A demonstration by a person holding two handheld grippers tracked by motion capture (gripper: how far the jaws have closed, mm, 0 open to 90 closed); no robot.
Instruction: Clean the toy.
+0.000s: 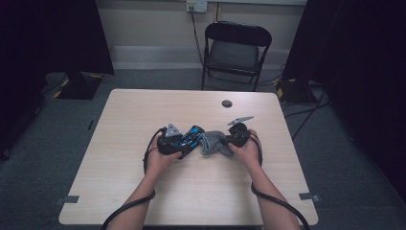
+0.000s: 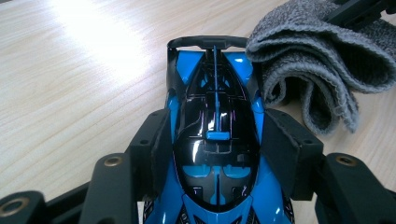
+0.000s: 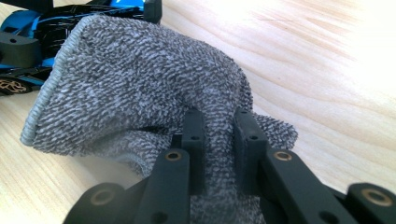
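A blue and black toy race car sits between the pads of my left gripper, which is shut on its body. In the high view the car lies at the middle of the table with the left gripper behind it. A grey knitted cloth is pinched in a fold by my right gripper, shut on it. The cloth touches the rear wing end of the car. In the left gripper view the cloth hangs in folds right of the car's wing.
The light wooden table has a small dark round hole near its far edge. A black folding chair stands beyond the table. Cables trail from both grippers off the near edge.
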